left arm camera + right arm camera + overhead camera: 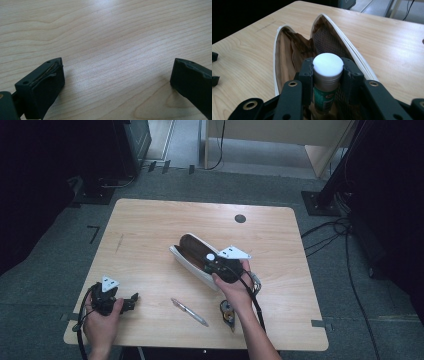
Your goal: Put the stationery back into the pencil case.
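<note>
1. The right hand-held gripper (328, 75) clamps one white-capped green glue stick (327, 75) just below its cap, poised over the open white pencil case with brown lining (287, 57) ahead of it.
2. The stick looks light, rigid and smooth, so gripping the barrel suits it.
3. The case looks soft.
4. The left hand-held gripper (117, 82) gapes wide over bare bench (112, 37).
5. One silver pen (190, 311) lies between the two grippers.

A lab or office: grey carpet (50, 250), floor cables (330, 237), stand bases (320, 202) (tape marks too).
</note>
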Demonstrator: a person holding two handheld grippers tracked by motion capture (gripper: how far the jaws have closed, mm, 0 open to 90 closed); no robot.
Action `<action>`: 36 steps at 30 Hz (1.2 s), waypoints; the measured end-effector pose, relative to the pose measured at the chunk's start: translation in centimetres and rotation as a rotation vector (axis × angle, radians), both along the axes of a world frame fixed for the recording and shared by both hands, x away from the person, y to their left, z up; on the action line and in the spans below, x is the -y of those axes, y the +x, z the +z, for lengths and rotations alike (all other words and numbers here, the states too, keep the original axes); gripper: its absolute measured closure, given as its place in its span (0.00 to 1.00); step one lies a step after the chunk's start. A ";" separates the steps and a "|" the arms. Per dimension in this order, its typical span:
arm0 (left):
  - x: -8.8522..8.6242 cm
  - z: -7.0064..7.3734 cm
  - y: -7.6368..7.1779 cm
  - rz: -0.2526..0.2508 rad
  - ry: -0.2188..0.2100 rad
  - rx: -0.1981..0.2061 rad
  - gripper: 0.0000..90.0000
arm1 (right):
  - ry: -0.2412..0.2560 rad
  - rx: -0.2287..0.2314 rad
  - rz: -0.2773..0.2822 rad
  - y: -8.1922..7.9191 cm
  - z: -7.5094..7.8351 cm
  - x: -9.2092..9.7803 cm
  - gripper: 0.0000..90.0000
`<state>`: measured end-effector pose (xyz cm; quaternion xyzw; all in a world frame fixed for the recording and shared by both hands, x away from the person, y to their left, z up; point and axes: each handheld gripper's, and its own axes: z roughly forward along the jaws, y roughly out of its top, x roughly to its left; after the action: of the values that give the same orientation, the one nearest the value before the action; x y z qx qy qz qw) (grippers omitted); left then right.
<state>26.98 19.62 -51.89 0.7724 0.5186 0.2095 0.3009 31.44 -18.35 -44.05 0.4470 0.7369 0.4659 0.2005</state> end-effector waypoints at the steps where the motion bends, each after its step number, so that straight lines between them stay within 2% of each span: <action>1: 0.0 0.0 0.0 -0.001 0.001 0.000 0.00 | -0.002 0.008 0.002 0.2 0.1 -0.2 0.73; 7: 0.0 0.0 0.0 0.000 0.000 0.000 0.00 | -0.012 0.035 0.041 1.5 0.4 -1.4 0.73; 13: 0.0 0.0 0.0 -0.001 0.001 -0.001 0.00 | -0.046 0.028 0.079 3.1 0.7 -2.4 0.73; 18: 0.0 0.0 0.0 0.001 -0.002 0.000 0.00 | -0.061 -0.002 0.103 4.4 0.4 -3.3 0.73; 24: 0.0 0.0 0.0 0.000 0.000 -0.001 0.00 | -0.093 -0.051 0.122 5.0 -0.8 -3.6 0.73; 30: 0.0 0.0 0.0 0.000 0.000 -0.001 0.00 | -0.126 -0.102 0.141 5.3 -1.3 -3.6 0.73; 33: 0.0 0.0 0.0 0.000 0.000 -0.001 0.00 | -0.122 -0.113 0.142 5.3 -1.2 -3.4 0.73; 36: 0.0 0.0 0.0 0.000 0.000 -0.001 0.00 | -0.136 -0.104 0.148 5.1 -1.2 -3.5 0.73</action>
<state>26.98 19.62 -51.89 0.7725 0.5187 0.2092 0.3008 36.56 -14.89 -45.23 0.4002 0.8071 0.4047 0.1569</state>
